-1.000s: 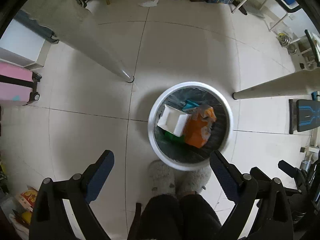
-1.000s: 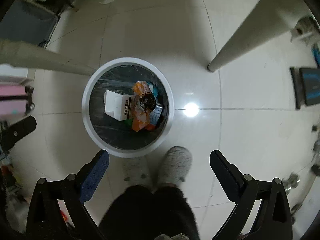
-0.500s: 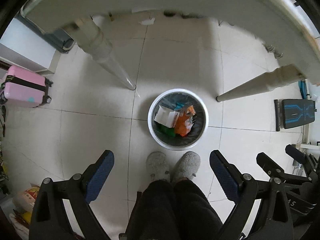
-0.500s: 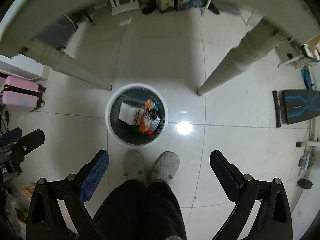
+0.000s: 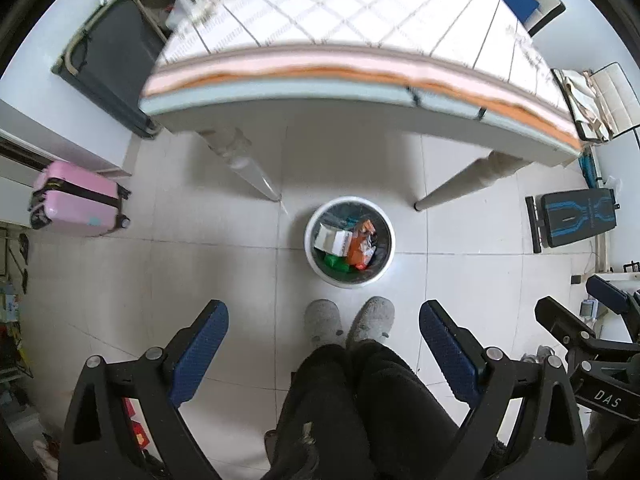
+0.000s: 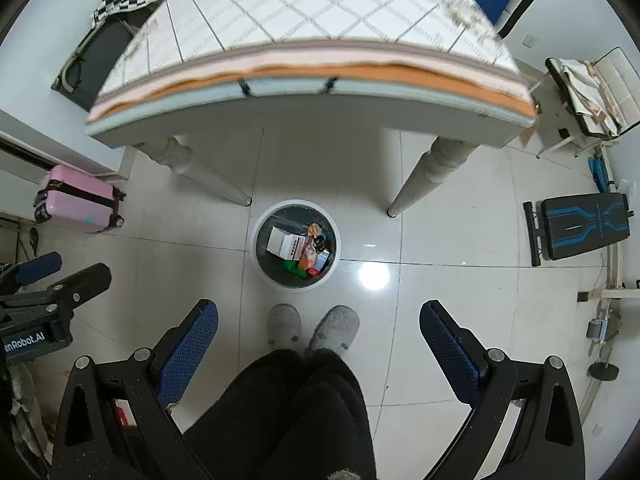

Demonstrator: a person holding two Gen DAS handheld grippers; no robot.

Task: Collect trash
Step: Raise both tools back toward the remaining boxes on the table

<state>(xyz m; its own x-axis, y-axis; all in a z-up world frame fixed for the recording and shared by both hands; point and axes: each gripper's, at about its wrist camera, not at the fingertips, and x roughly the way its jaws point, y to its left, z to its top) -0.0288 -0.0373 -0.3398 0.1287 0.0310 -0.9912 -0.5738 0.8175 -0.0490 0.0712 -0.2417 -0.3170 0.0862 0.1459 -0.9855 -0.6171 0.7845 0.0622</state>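
Trash (image 5: pixel 345 245) lies in a round white bin (image 5: pixel 386 254) on the tiled floor, far below and ahead of both pairs of jaws, touching neither. In the left wrist view the bin sits ahead of the gap between the fingers, nearer the right-hand pad; in the right wrist view the bin (image 6: pixel 256 254) sits ahead of the gap, nearer the left-hand pad.

Lined with a dark bag, the bin holds a white carton (image 5: pixel 331 240) toward its left side, an orange wrapper (image 5: pixel 359 246) just beside it on the right, and something green (image 5: pixel 335 263) under the carton's near edge. The right wrist view shows the same heap: white carton (image 6: pixel 285 243), orange wrapper (image 6: pixel 310 254), a green piece (image 6: pixel 291 267).

The left gripper (image 5: pixel 323 338) points steeply down at the floor, its blue-padded jaws spread wide with nothing between them. The right gripper (image 6: pixel 318 338) hangs the same way, jaws spread wide and empty. Each gripper shows at the edge of the other's view, so they are side by side.

Between the pads stand the person's grey slippers (image 5: pixel 347 320), toes just short of the bin's near rim, with dark trouser legs (image 5: pixel 360 408) below them. Beyond the bin a table (image 5: pixel 360 92) with a checked cloth stands, the bin between its two near legs. A pink suitcase (image 5: pixel 76 204) rests far off to the left of the jaws, and a black and blue bench (image 5: pixel 576 218) far off to the right.
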